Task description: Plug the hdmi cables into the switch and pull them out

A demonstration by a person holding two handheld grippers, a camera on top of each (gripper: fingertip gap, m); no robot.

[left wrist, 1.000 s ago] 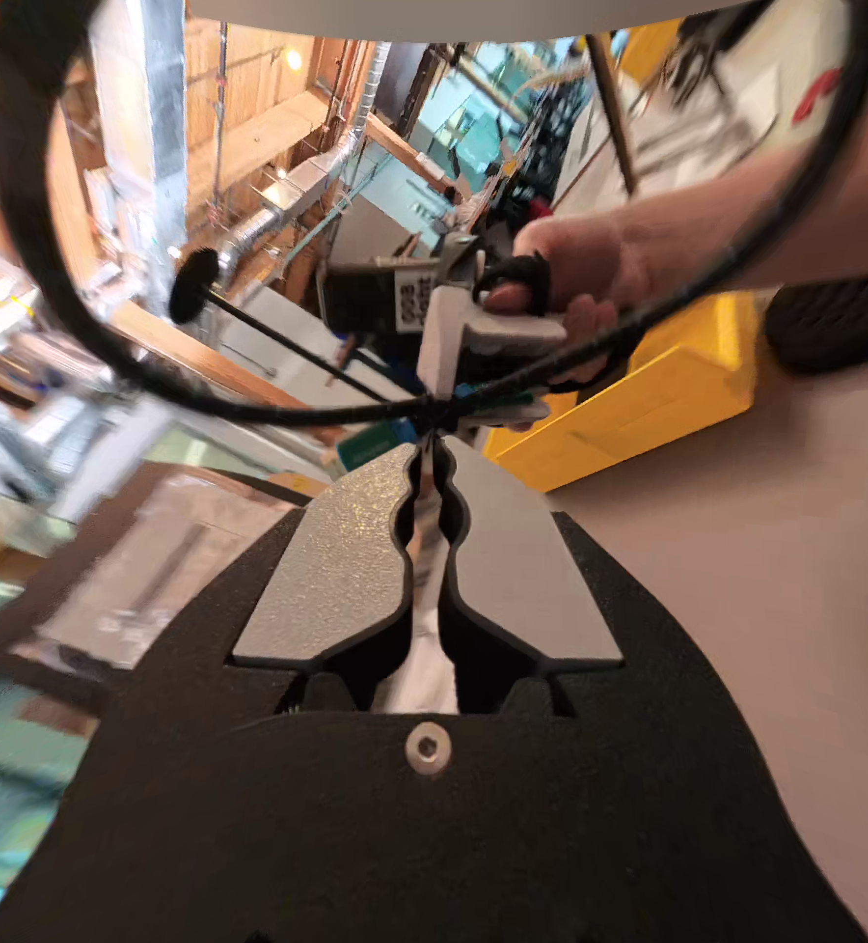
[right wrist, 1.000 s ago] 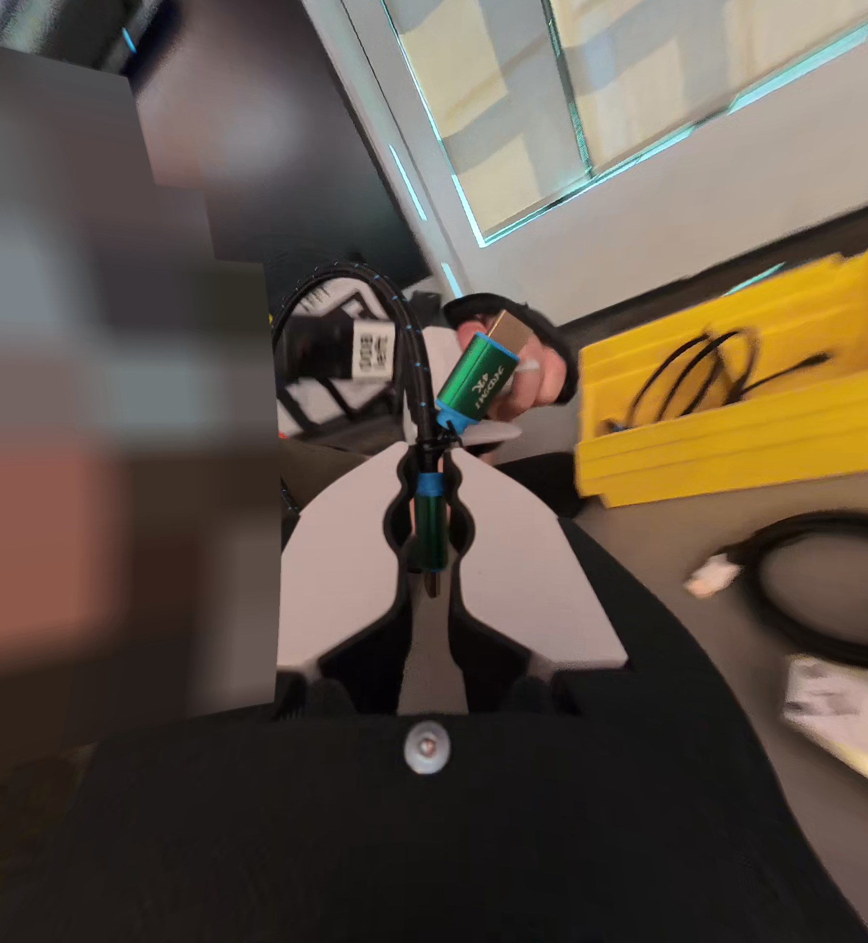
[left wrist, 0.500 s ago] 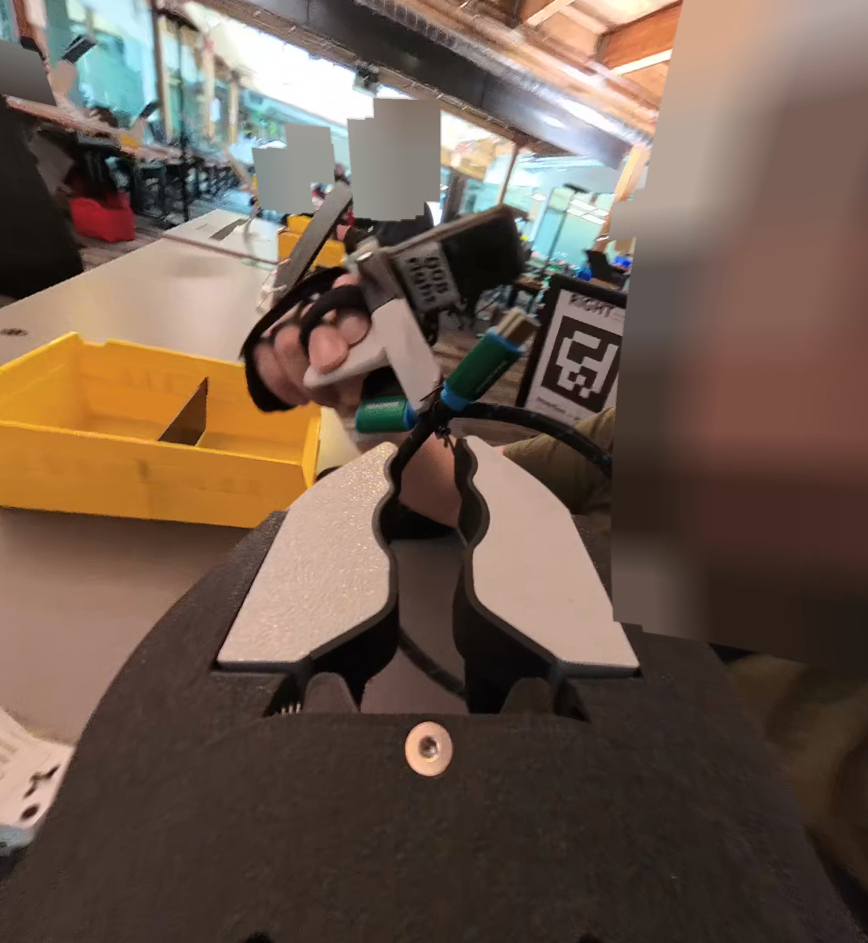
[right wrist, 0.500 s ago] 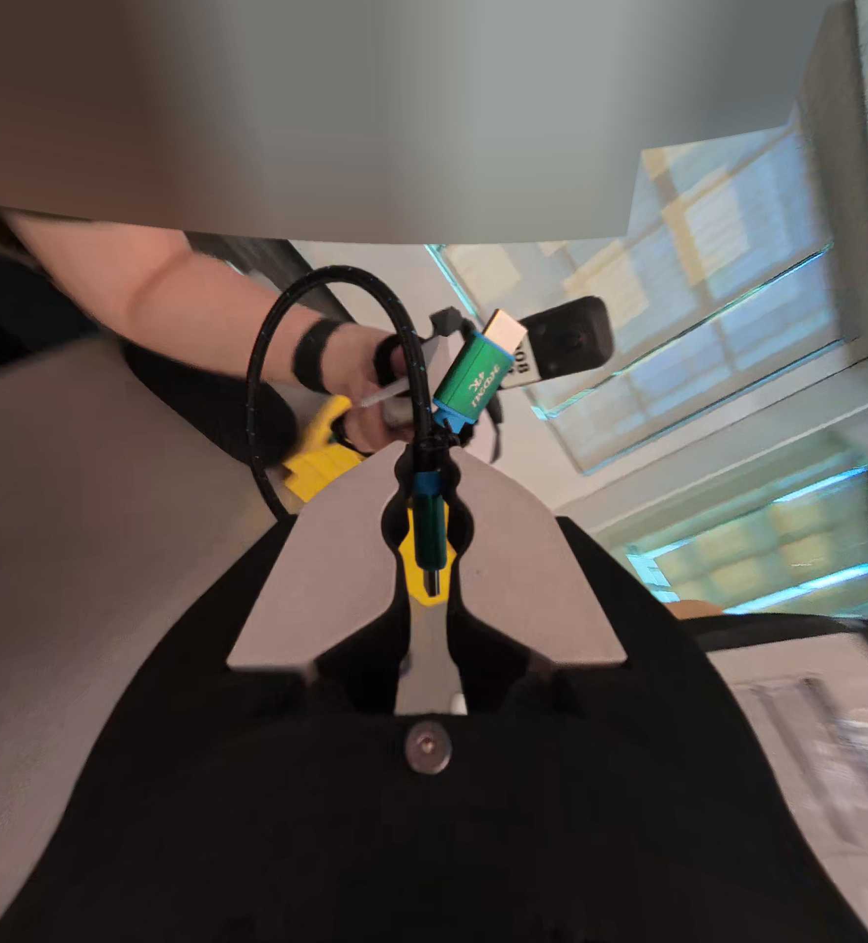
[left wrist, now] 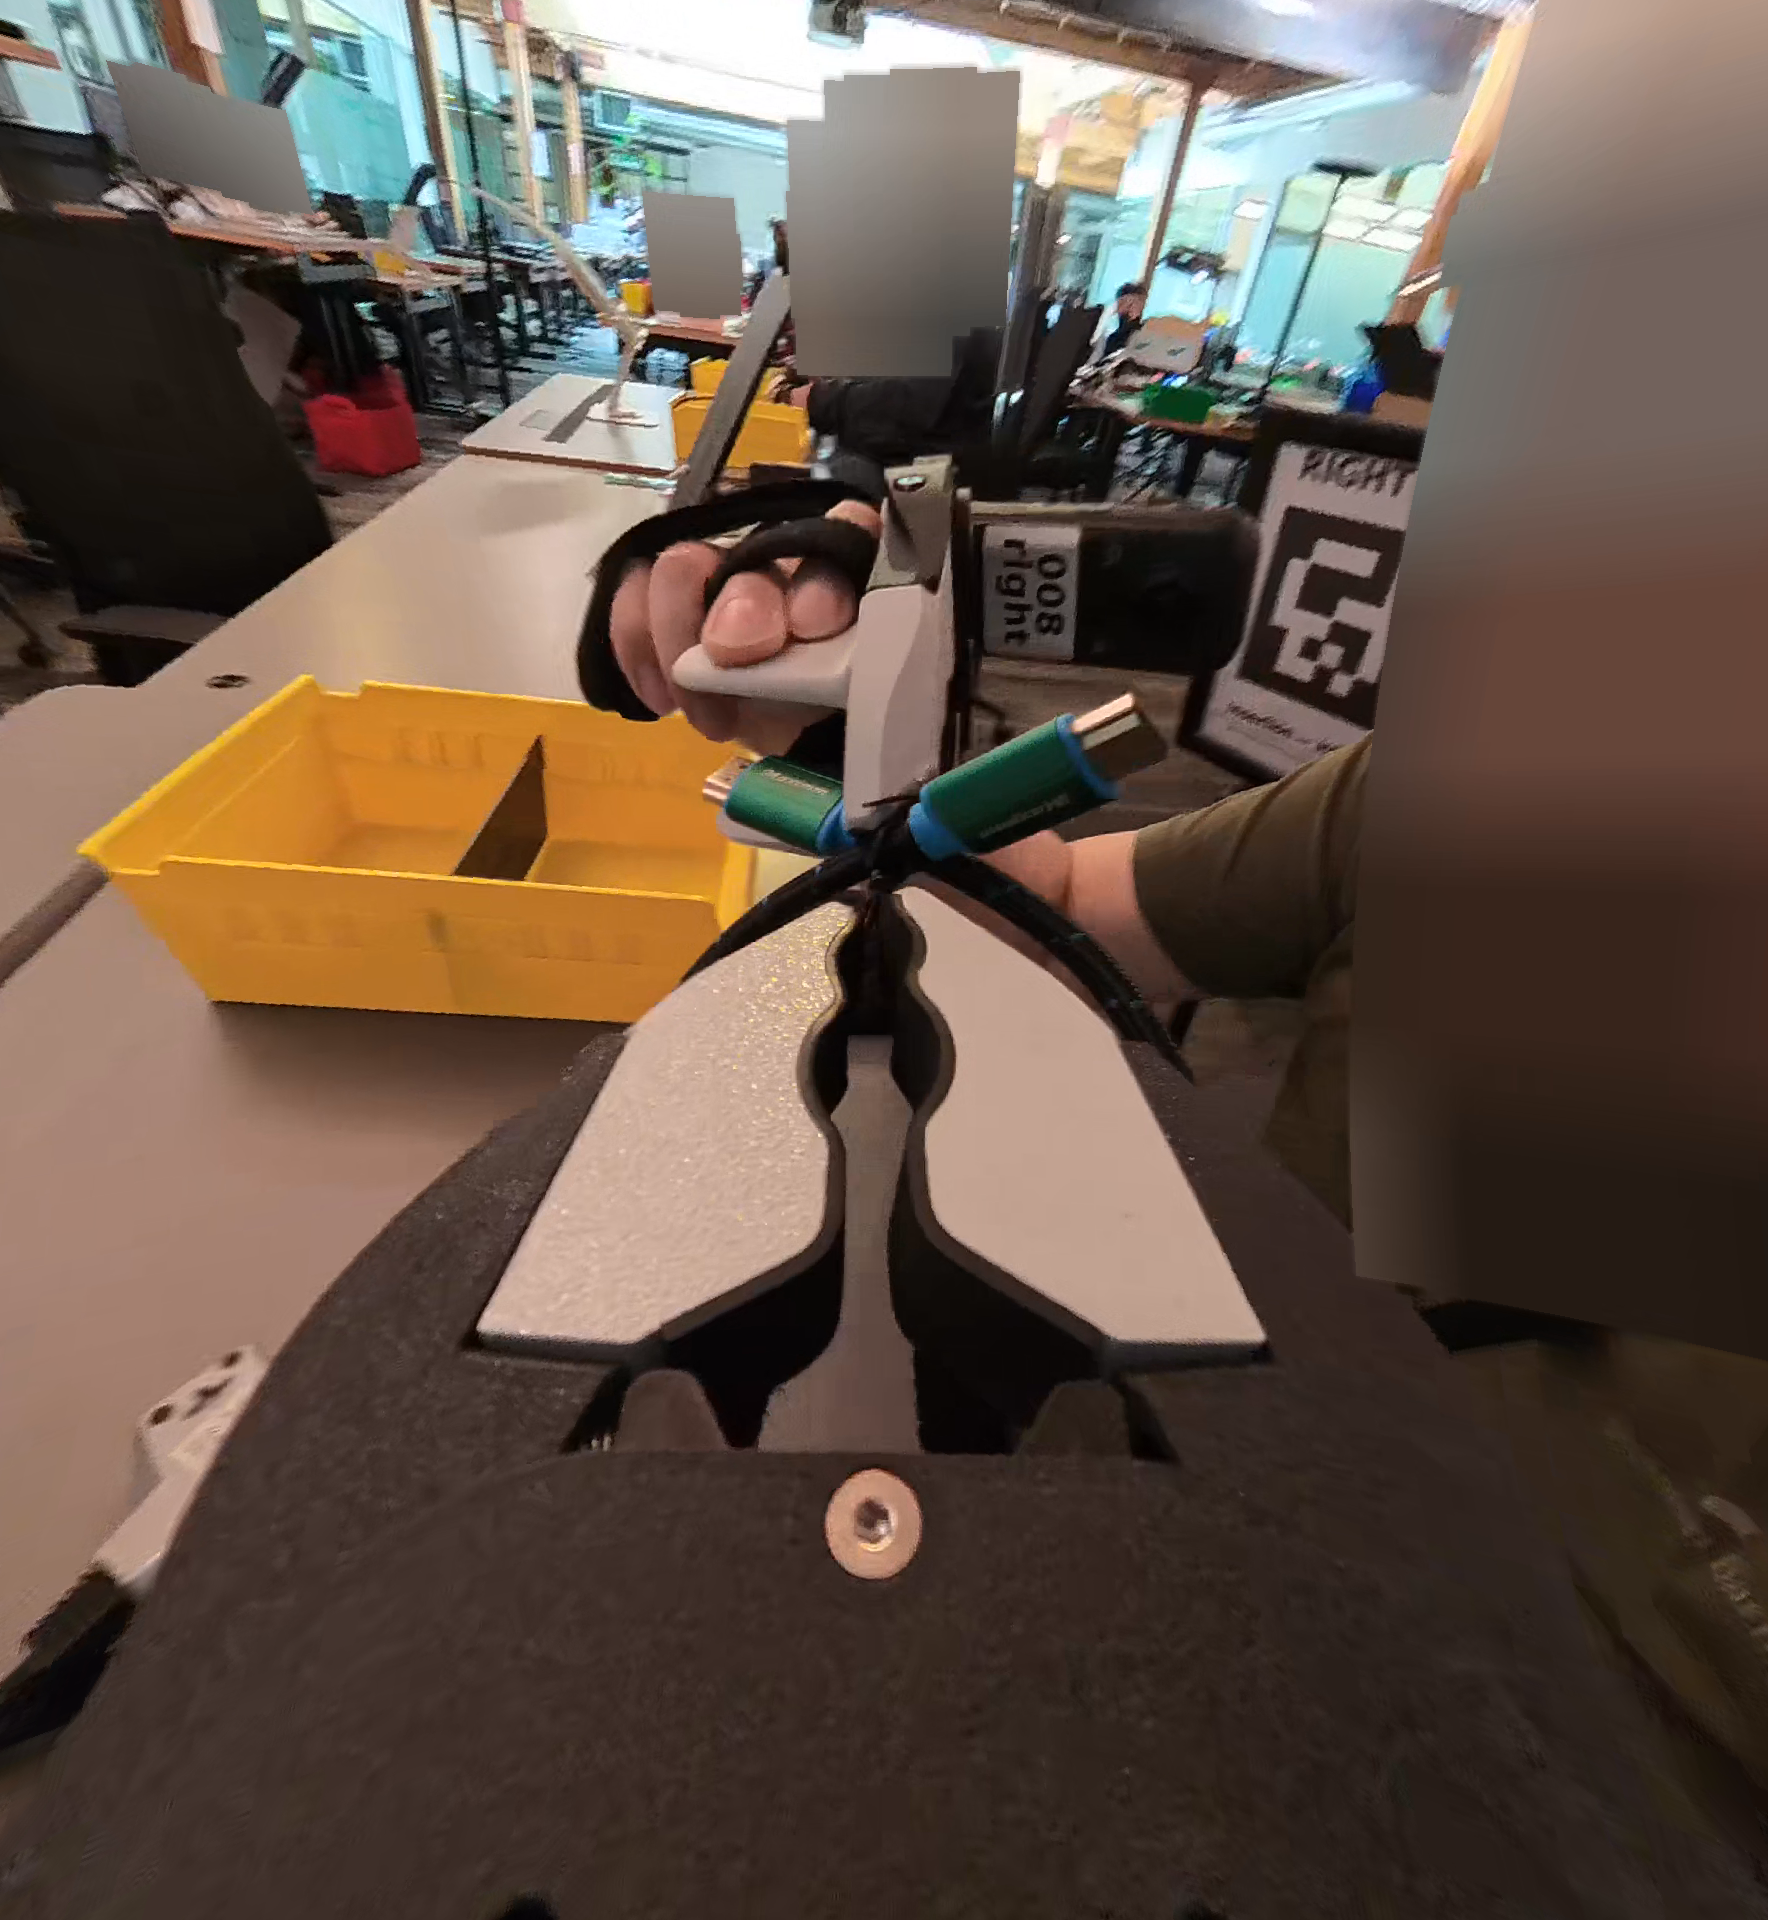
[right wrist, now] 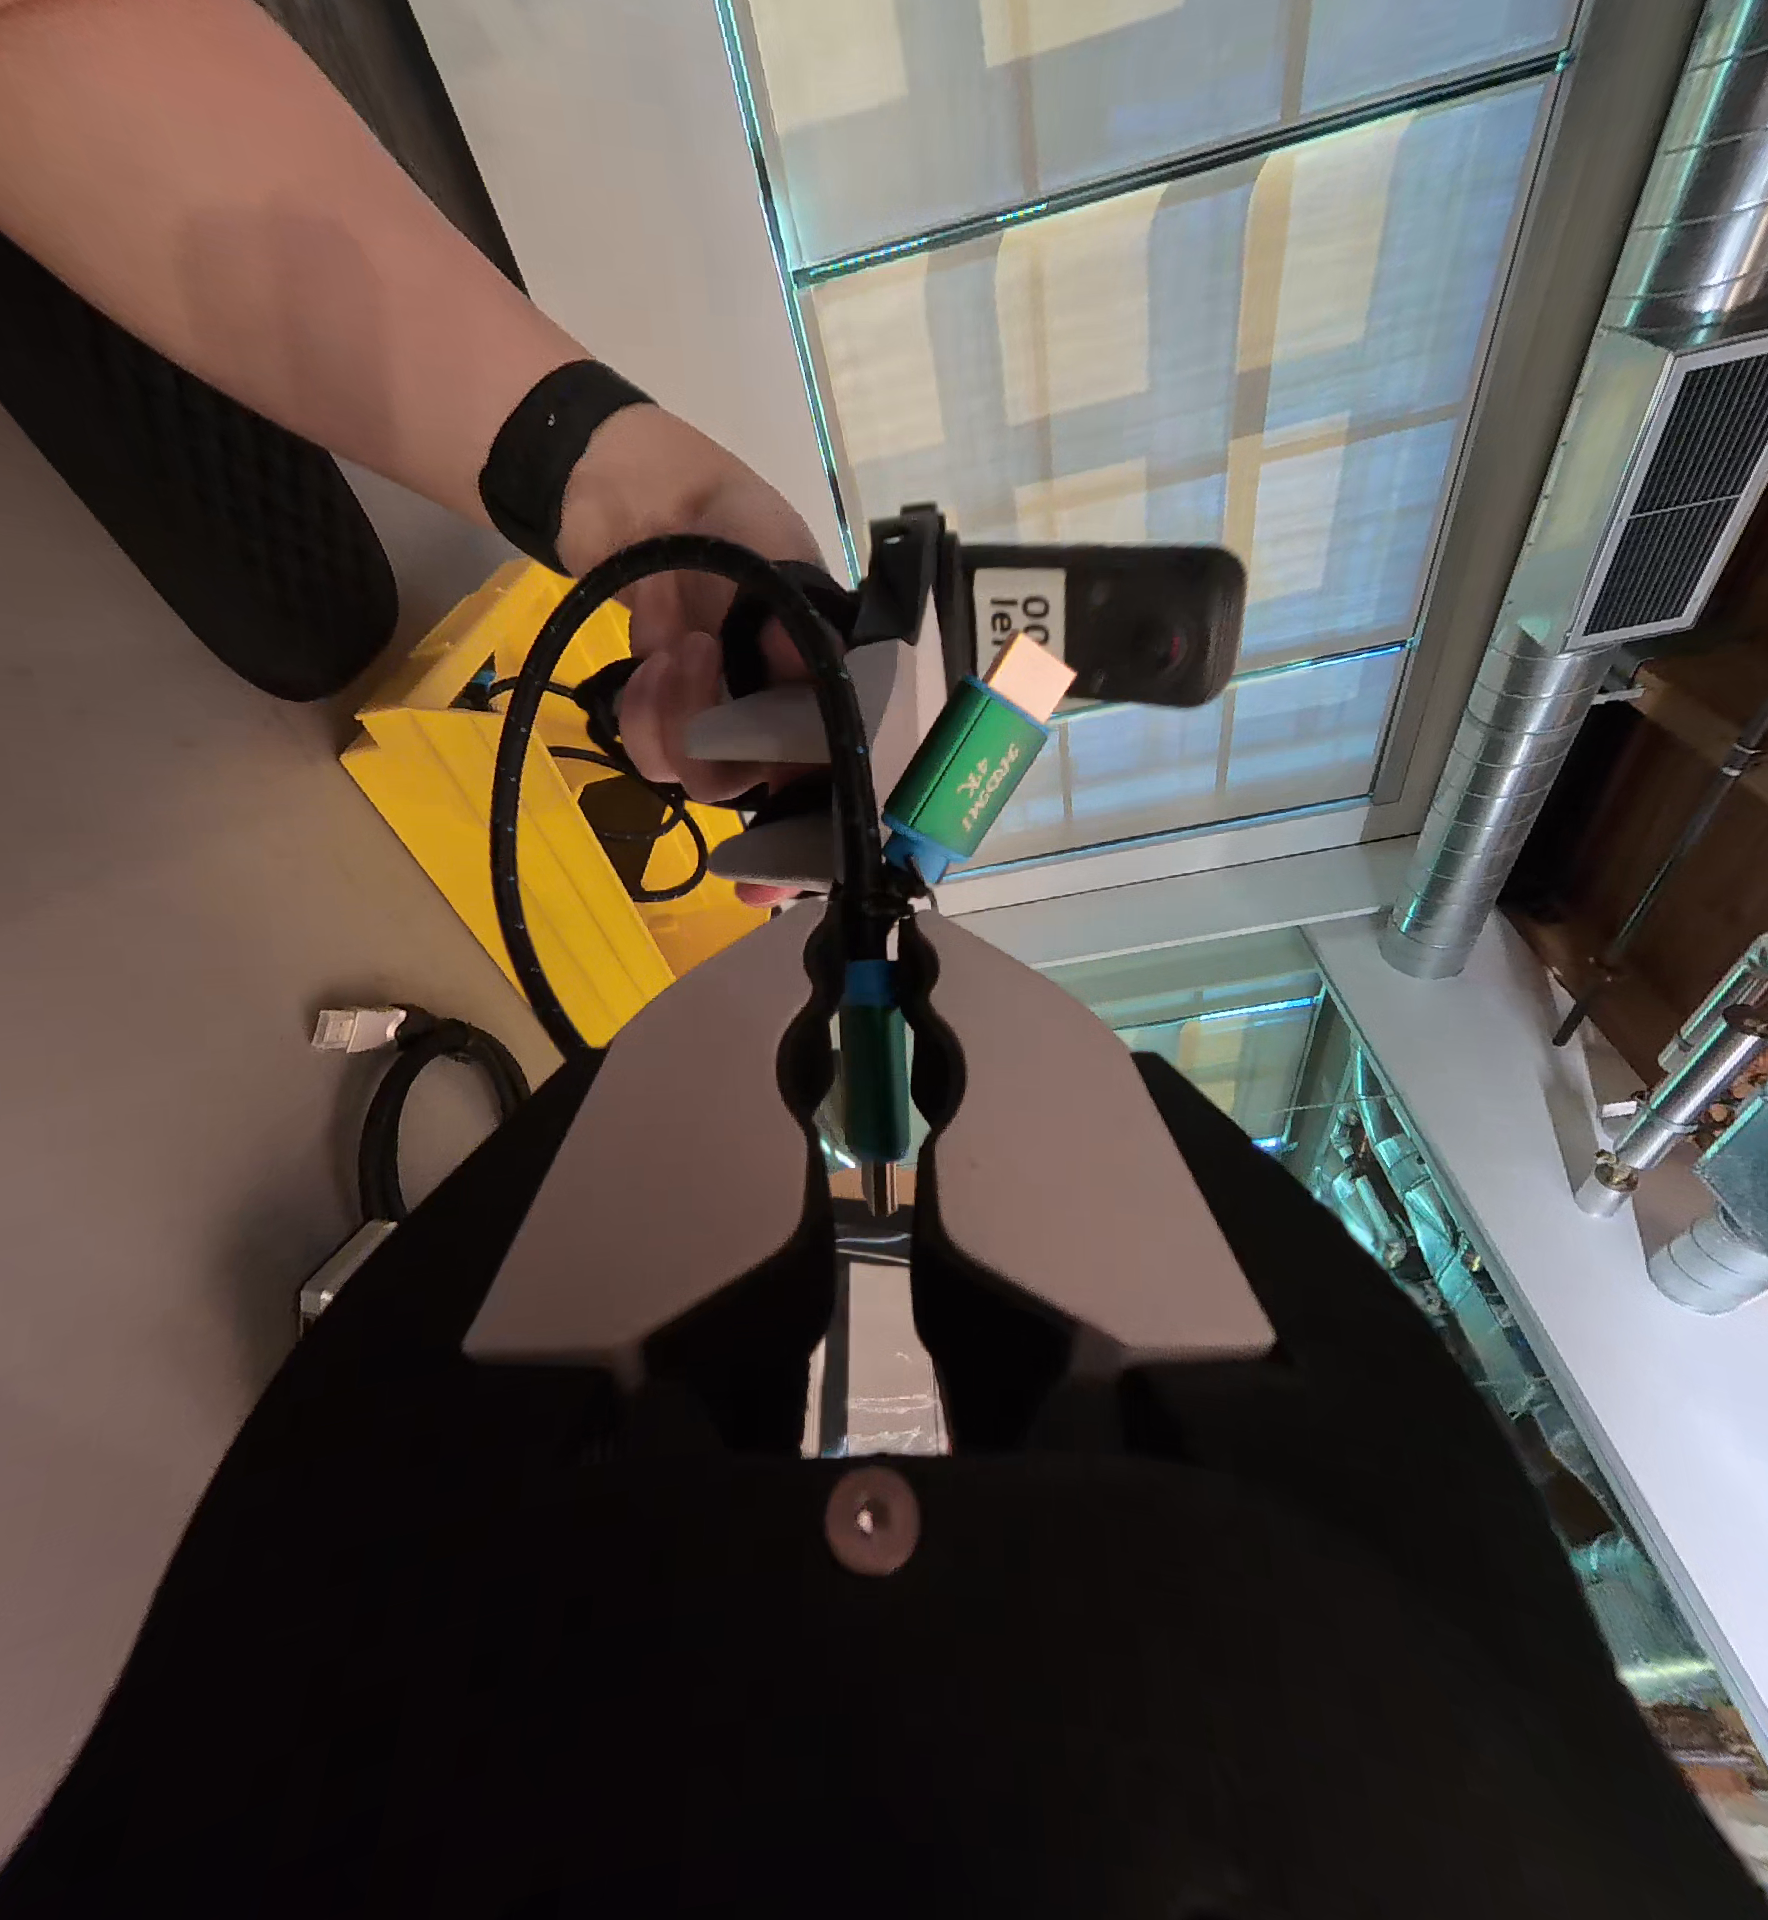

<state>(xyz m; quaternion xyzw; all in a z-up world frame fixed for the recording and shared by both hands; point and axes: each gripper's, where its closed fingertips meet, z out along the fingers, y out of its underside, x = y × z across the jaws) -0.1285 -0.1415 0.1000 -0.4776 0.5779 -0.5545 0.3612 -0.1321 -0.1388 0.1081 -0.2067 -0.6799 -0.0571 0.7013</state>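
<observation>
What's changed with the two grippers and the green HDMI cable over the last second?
Both grippers swung around: the left wrist view went from rafters to the table and yellow bin; the right wrist view tilted toward the windows. The grips are unchanged: the right gripper stays shut on one green HDMI plug, the left gripper on the black cable beside the other green plug.
</observation>
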